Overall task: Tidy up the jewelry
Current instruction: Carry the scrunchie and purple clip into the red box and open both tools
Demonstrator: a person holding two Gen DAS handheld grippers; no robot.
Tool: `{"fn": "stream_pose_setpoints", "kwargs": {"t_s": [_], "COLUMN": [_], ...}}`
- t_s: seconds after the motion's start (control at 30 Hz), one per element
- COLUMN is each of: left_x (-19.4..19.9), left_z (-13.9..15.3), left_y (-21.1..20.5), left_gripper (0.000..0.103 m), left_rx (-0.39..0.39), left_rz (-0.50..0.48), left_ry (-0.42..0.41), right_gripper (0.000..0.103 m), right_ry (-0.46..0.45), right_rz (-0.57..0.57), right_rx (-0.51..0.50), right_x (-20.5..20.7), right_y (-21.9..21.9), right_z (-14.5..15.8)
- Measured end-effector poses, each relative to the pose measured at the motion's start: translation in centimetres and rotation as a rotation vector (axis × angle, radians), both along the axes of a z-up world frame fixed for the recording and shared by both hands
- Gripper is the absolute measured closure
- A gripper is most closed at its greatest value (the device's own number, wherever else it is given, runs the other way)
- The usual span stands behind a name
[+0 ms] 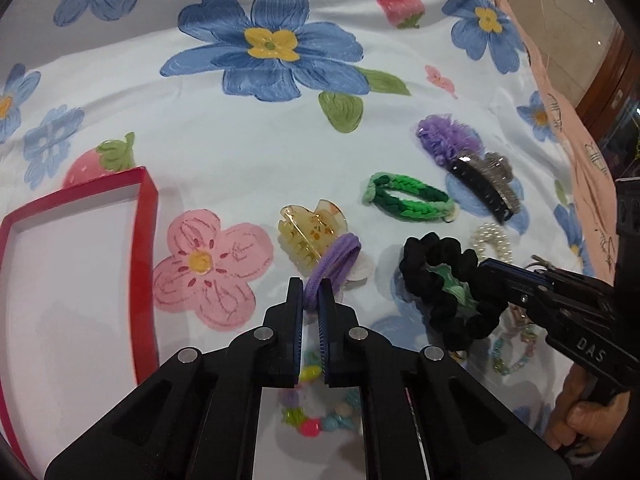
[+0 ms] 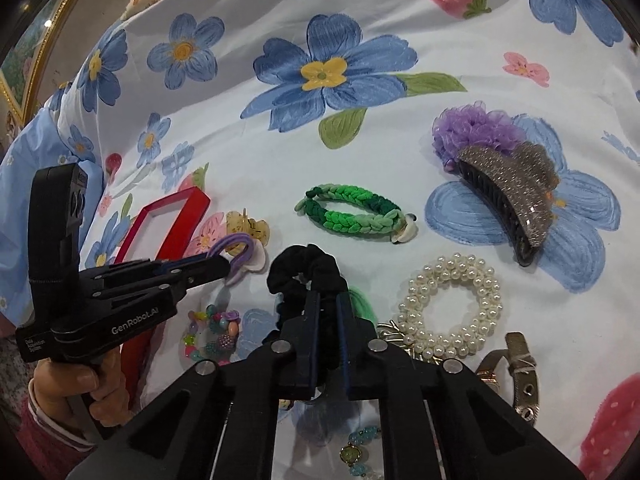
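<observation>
The left hand-held gripper (image 1: 310, 286) is pinching a purple elastic hair tie (image 1: 332, 266), its loop stretching away toward a yellow translucent claw clip (image 1: 308, 234). The right hand-held gripper (image 2: 328, 300) is clamping a black fabric scrunchie (image 2: 306, 270) standing upright beside a pearl bead bracelet (image 2: 452, 308). A red shallow box (image 1: 76, 264) is lying open on the floral bedsheet (image 1: 240, 152).

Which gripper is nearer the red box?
Left. The left gripper, shut on the purple hair tie, sits just right of the red box. The right gripper, shut on the black scrunchie, is farther right, beyond the left one.
</observation>
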State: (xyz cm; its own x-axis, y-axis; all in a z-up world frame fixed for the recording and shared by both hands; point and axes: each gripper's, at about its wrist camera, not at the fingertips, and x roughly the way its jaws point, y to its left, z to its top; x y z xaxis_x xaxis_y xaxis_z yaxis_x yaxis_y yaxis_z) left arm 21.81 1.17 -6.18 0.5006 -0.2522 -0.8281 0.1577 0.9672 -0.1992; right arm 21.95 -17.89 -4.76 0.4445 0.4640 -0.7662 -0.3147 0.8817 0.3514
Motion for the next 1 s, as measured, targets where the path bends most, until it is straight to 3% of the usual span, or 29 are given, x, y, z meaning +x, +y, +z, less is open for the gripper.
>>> {"fn": "stream_pose_setpoints", "kwargs": {"t_s": [0.5, 1.0], "left_x": [-6.2, -8.8], "left_z": [3.9, 4.0], "left_y": [5.7, 15.2], "left_gripper": [0.097, 0.097], "left_rx": [-0.107, -0.149], "left_rz": [0.113, 0.287], "left_ry": [-0.076, -0.086], "right_gripper": [0.097, 0.097], "right_ry": [-0.086, -0.108], "right_rz": [0.071, 0.223], "right_rx": [0.065, 0.118], "right_x": [-2.4, -2.8], "right_y": [3.3, 13.1], "right_z": [4.4, 5.6]}}
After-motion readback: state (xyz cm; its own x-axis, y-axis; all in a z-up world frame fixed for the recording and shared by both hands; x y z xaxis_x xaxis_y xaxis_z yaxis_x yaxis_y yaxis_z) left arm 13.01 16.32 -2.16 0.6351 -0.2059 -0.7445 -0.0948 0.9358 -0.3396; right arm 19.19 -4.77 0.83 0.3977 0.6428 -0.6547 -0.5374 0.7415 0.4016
